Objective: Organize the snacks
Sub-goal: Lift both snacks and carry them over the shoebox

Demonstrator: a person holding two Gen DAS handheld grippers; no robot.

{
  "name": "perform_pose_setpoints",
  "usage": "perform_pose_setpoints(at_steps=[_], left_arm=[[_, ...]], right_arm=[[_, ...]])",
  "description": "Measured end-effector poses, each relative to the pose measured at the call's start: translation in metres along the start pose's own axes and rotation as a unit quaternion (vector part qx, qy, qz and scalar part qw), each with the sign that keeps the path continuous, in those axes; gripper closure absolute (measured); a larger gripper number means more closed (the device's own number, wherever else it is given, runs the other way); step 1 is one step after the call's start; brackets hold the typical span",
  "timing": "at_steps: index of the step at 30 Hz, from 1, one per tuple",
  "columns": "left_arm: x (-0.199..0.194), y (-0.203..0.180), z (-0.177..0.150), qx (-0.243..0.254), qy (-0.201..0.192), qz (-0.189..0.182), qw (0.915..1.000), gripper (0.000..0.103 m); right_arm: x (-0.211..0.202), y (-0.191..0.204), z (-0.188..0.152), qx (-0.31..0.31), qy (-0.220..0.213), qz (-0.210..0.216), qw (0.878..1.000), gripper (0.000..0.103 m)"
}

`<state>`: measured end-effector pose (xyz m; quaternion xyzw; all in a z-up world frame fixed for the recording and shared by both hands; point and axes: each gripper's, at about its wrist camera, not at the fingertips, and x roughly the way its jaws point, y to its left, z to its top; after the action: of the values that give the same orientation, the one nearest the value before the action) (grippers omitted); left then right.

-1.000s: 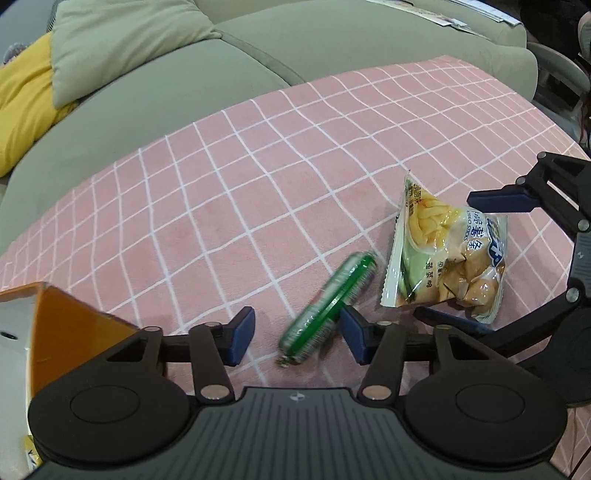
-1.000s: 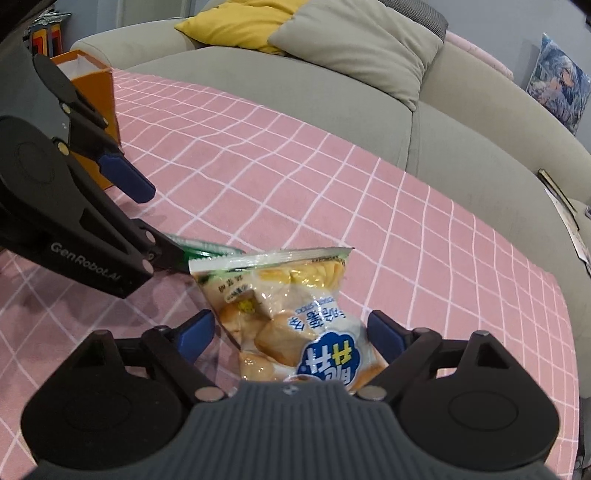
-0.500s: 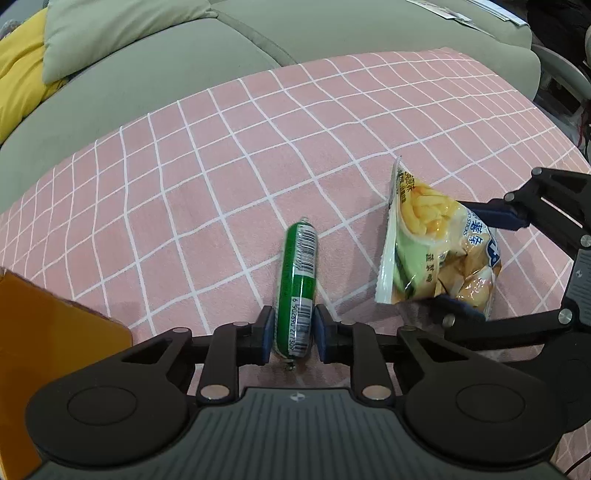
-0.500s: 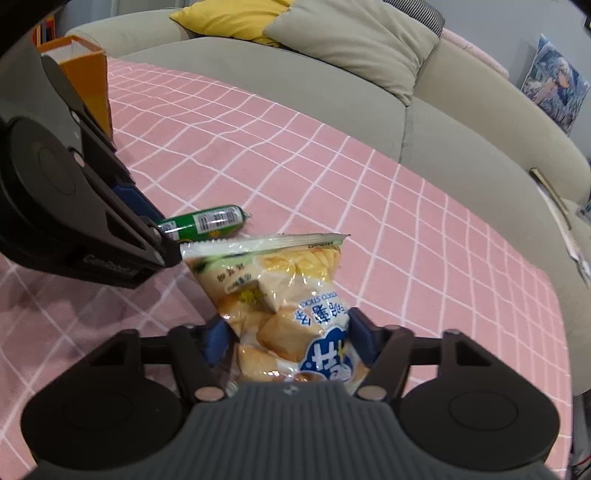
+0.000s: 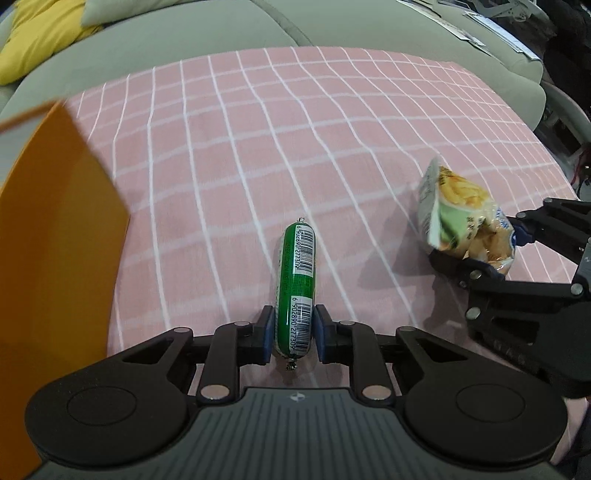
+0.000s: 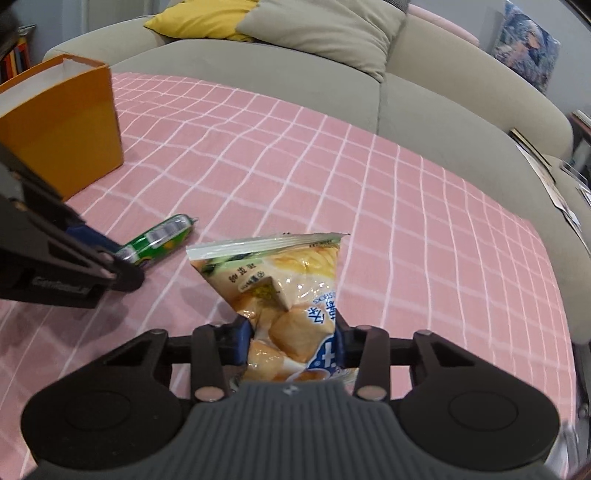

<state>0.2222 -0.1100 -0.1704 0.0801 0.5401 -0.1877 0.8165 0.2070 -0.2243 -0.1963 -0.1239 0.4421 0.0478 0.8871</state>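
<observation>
The left gripper [image 5: 293, 334] had its fingers clamped on the green sausage [image 5: 297, 280]; the right gripper [image 6: 291, 345], whose fingers had just been closing, pinched the chip bag [image 6: 280, 280]. Both should lift clear of the counter [image 6: 406, 221], then travel to the orange bag [image 6: 62, 125] left of the fingers, grips kept firm.

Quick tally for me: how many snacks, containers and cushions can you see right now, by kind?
Snacks: 2, green sausage stick in the left gripper, chip bag in the right gripper.
Containers: 1, orange paper bag.
Cushions: 2, yellow cushion and beige cushion on the sofa.
Total: 5
</observation>
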Motion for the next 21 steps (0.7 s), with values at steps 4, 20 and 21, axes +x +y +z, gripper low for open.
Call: perform_pose_setpoints(at_steps=[4, 20, 21], left_arm=[[-0.015, -0.001, -0.029, -0.009, 0.008, -0.006, 0.9999, 0.079], [-0.04, -0.012, -0.086, -0.038, 0.035, -0.004, 0.9986, 0.078], [-0.04, -0.012, -0.085, -0.038, 0.035, -0.002, 0.9987, 0.078]], right_arm=[[-0.024, 0.006, -0.023, 0.028, 0.013, -0.008, 0.999, 0.064], [-0.064, 0.034, -0.068, 0.055, 0.03, 0.021, 0.998, 0.063], [-0.066, 0.033, -0.068, 0.057, 0.03, 0.023, 0.998, 0.063]])
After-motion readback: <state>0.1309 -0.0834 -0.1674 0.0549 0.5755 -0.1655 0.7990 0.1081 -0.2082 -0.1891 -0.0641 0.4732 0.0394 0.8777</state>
